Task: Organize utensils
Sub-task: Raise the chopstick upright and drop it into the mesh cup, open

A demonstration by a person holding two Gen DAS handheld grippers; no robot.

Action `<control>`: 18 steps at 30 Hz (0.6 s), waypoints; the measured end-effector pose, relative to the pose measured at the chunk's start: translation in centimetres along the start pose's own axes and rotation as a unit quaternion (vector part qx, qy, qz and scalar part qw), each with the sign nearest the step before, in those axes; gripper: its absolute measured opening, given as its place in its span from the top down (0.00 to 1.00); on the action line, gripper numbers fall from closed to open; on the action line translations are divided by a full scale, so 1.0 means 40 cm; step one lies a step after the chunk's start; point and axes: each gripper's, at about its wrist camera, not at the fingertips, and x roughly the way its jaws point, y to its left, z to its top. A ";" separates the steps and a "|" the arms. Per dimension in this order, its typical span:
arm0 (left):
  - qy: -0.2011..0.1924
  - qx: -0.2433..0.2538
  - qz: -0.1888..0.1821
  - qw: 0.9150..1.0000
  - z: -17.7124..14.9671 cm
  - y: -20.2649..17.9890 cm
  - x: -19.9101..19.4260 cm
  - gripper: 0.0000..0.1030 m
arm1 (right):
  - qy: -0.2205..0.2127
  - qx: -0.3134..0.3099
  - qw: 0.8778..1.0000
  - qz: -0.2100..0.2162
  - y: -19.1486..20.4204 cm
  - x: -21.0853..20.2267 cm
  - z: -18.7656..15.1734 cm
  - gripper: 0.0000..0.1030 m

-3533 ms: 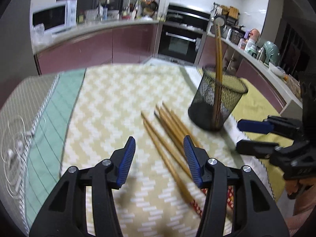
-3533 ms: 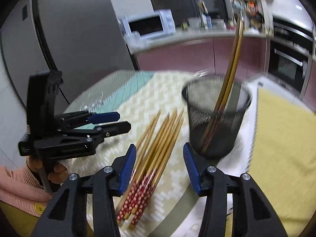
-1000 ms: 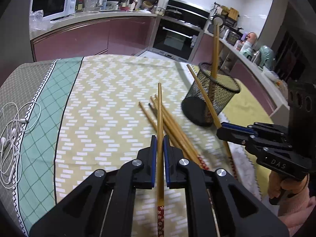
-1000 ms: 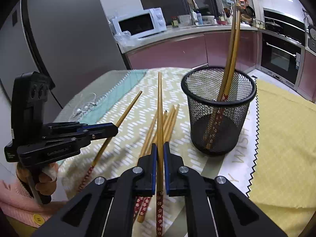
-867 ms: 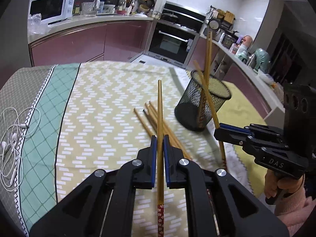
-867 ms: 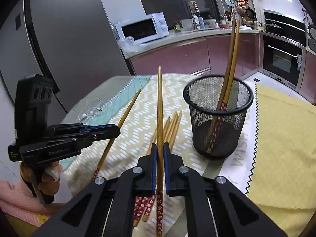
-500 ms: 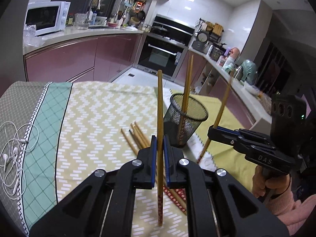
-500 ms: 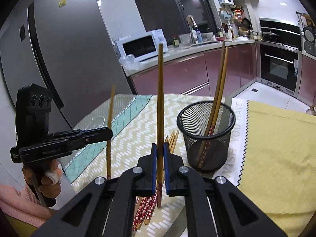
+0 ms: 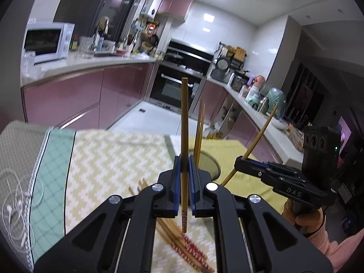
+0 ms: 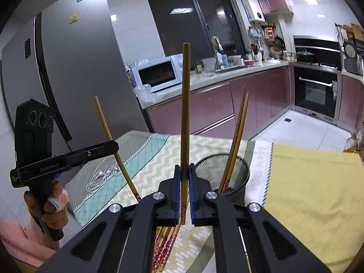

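The left claw (image 9: pixel 184 177) is clamped tight on 1 chopstick (image 9: pixel 184 122), held upright above the bench (image 9: pixel 109 159). The right claw (image 10: pixel 184 182) likewise pinches 1 chopstick (image 10: pixel 185 113). 2 chopsticks (image 10: pixel 236 136) stand in the mesh cup (image 10: pixel 238 170); several more, too overlapped to count, lie loose (image 9: pixel 191 248) on the cloth.

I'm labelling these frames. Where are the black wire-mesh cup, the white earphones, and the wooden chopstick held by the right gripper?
Black wire-mesh cup (image 10: pixel 244 170): right wrist view, on its far rim.
White earphones (image 9: pixel 13 207): left wrist view, on the cord loops.
Wooden chopstick in the right gripper (image 10: pixel 185 113): right wrist view, on the bare shaft above the jaws.
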 end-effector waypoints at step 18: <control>-0.055 0.032 -0.020 0.998 0.193 -0.089 0.091 0.93 | -0.054 -0.016 0.998 -0.038 -0.061 -0.028 0.115 0.94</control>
